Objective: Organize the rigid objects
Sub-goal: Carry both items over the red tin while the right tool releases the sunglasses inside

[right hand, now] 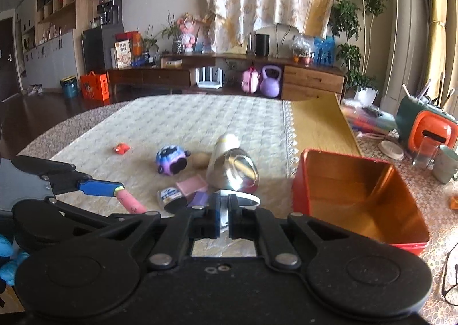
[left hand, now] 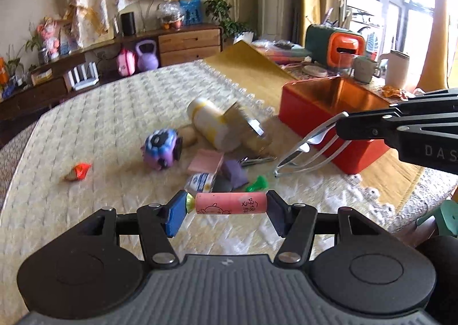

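Note:
My left gripper is shut end to end on a pink printed cylinder, held above the quilted cloth. From the right of that view my right gripper reaches in, shut on thin metal cutlery that hangs down and to the left. In the right wrist view the right gripper has its pads closed on a silver strip of that cutlery. The left gripper with the pink cylinder shows at the left. An open red box with a copper inside stands to the right.
On the cloth lie a white and yellow bottle, a purple and blue toy, a red wrapper, a pink box, a small jar and a green piece. Mugs and an orange appliance stand behind the box.

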`<state>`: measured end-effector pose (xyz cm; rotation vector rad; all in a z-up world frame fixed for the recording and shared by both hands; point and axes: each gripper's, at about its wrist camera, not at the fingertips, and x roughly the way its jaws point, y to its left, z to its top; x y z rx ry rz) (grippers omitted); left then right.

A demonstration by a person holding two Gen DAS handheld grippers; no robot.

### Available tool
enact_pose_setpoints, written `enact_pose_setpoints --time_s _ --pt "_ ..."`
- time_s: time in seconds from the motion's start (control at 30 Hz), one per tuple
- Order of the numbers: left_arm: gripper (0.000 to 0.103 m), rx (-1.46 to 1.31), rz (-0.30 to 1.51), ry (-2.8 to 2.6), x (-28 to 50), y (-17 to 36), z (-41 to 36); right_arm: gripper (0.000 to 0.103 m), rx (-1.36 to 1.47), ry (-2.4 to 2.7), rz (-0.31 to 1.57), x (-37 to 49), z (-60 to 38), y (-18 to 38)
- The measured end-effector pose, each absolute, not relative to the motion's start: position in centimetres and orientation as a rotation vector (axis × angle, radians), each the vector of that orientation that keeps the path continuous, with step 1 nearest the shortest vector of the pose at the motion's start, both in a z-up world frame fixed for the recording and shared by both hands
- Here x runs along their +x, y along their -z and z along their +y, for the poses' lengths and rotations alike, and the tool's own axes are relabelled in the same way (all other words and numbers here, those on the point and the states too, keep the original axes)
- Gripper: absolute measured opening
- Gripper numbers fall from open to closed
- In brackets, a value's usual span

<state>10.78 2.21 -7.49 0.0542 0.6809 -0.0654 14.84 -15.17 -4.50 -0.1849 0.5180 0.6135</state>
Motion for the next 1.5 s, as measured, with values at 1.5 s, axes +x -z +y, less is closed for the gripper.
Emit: enact_pose_setpoints --time_s 1.5 --pt "0.059 0.167 0.731 0.318 28.1 5.1 -12.4 0.004 -0.094 -0.384 0.461 23.0 -28.2 4.8"
